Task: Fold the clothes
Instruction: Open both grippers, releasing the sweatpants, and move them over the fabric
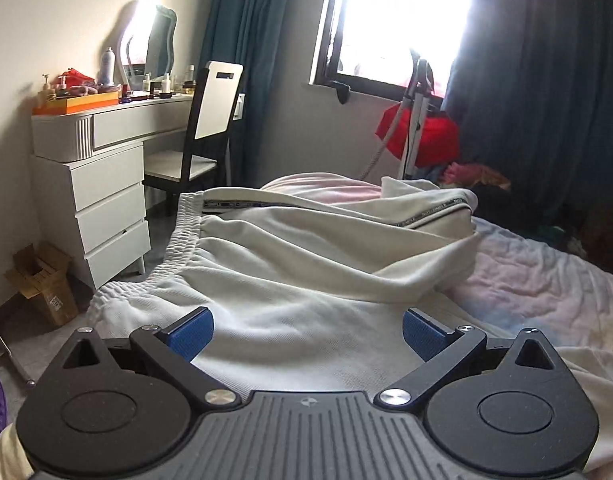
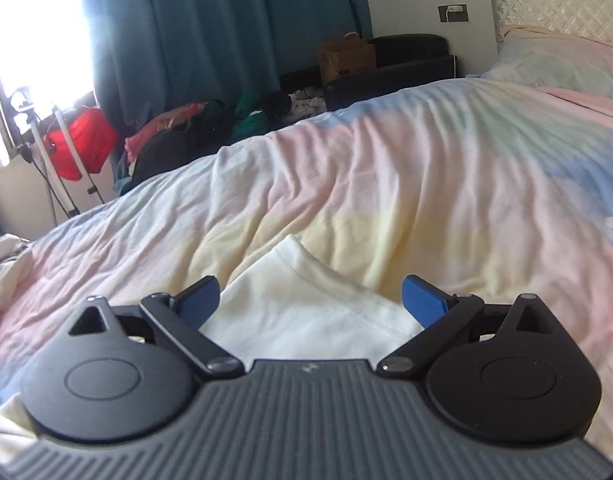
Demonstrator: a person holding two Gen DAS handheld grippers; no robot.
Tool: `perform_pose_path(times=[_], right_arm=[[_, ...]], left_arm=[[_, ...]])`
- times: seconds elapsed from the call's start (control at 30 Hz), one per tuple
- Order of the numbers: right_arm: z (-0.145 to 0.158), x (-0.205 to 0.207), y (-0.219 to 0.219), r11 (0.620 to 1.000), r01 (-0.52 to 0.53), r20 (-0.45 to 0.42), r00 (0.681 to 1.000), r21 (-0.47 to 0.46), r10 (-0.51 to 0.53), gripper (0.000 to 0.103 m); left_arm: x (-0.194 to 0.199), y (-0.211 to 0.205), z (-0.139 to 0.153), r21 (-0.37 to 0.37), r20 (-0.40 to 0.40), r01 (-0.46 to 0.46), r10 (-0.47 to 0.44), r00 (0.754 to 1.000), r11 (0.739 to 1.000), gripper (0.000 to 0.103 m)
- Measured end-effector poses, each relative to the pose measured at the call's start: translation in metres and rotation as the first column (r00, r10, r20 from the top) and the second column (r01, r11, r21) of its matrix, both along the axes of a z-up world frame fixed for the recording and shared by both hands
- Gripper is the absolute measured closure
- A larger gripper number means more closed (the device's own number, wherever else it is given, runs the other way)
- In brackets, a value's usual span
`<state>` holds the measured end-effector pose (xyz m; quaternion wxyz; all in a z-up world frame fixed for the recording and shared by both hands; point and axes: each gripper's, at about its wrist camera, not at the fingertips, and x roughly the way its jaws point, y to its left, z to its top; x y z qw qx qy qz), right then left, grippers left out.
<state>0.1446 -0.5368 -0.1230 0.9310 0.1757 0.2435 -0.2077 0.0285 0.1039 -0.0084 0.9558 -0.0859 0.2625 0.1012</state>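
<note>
Trousers (image 1: 306, 280), cream with elastic waistband, lie half-folded on the bed (image 2: 386, 160). We hold left claw (image 1: 306, 332) and right claw (image 2: 311, 300) apart, empty. Next, we judge: regrip an edge, fold again.

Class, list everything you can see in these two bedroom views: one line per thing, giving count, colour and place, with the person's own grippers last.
trousers: one, off-white, lying rumpled on the bed, elastic waistband at left
bedspread: one, pastel pink, yellow and blue, covering the bed
pillow: one, pastel, at the head of the bed
dressing table: one, white, against the left wall, crowded with bottles
chair: one, black frame with white back, at the dressing table
curtains: teal, beside the window
clothes heap: mixed colours, beyond the bed
left gripper: one, black with blue pads, open above the trousers
right gripper: one, black with blue pads, open above an off-white cloth corner
</note>
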Motion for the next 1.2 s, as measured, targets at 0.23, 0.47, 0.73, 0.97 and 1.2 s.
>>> perform_pose_path(times=[0.23,0.47,0.73,0.97,1.2], right_arm=[[-0.025,0.046,-0.011,0.998,0.02,-0.075,0.997,-0.055,-0.024,0.004],[-0.056,0.053,-0.015,0.999,-0.049,-0.08,0.996,-0.011,0.048,0.048],[-0.032,0.033,-0.025,0.992,0.122,0.033,0.992,-0.039,-0.12,0.09],[-0.045,0.037,-0.023,0.99,0.136,-0.014,0.991,-0.048,-0.136,0.087],[0.004,0.008,0.021,0.992,0.072,0.112,0.992,-0.104,-0.06,0.0]], left_arm=[[0.021,-0.014,-0.023,0.049,-0.052,0.018,-0.015,0.999,0.999,0.001],[0.042,-0.028,-0.04,0.094,-0.104,0.078,-0.068,0.992,0.992,0.001],[0.04,-0.031,-0.049,0.077,-0.123,0.119,-0.109,0.986,0.99,0.001],[0.037,-0.03,-0.047,0.054,-0.104,0.109,-0.103,0.989,0.993,0.001],[0.032,-0.035,-0.045,0.07,-0.072,0.123,-0.118,0.99,0.99,0.001]])
